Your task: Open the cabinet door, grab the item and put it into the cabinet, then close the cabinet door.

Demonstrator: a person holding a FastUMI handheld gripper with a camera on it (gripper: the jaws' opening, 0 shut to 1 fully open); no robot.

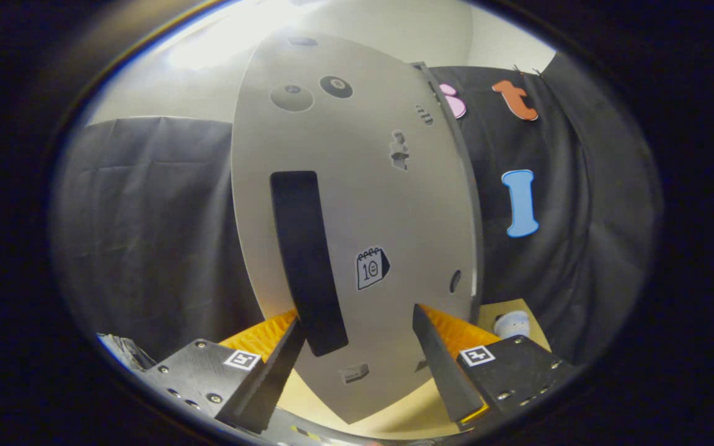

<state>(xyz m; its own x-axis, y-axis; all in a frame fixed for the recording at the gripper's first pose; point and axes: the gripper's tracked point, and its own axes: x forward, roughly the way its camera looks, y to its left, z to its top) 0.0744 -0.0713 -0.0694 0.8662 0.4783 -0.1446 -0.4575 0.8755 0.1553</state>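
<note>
Gripper view showed the cabinet door (357,204) as the biggest thing, a pale grey panel right in front of the fingers, seen edge-on along its right side. A tall dark slot (304,260) ran down its left half, with a small calendar sticker (372,268) beside it. The gripper (357,347) stood open, fingers spread, the door's lower part between them, contact unclear. Beyond the right finger, a small pale item (512,323) sat on the tan worktop (518,310) near its far edge. Cabinet contents were hidden behind the door.
</note>
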